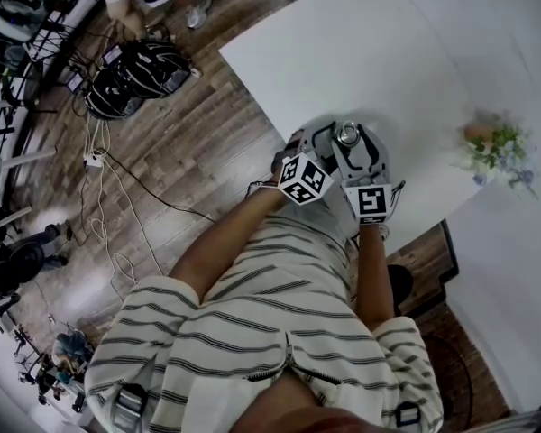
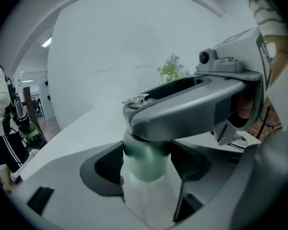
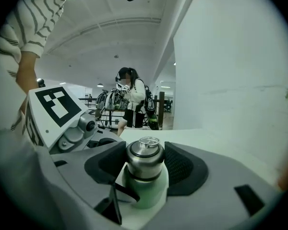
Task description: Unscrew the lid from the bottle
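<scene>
A pale green bottle [image 2: 145, 166] with a steel screw lid [image 3: 145, 157] stands on the white table [image 1: 388, 52] near its front edge. In the head view only the lid [image 1: 347, 134] shows between the two grippers. My left gripper [image 2: 146, 159] is shut on the green body, a pad pressed against each side. My right gripper [image 3: 144, 166] is higher up, its dark pads against both sides of the lid. The right gripper's jaw [image 2: 192, 104] crosses over the bottle top in the left gripper view. The left gripper's marker cube [image 3: 57, 111] shows beside the bottle.
A small flowering plant [image 1: 498, 147] stands on the table to the right of the bottle. The table's edge runs just under my hands. Bags [image 1: 135, 75] and cables lie on the wooden floor at left. A person [image 3: 129, 99] stands far behind.
</scene>
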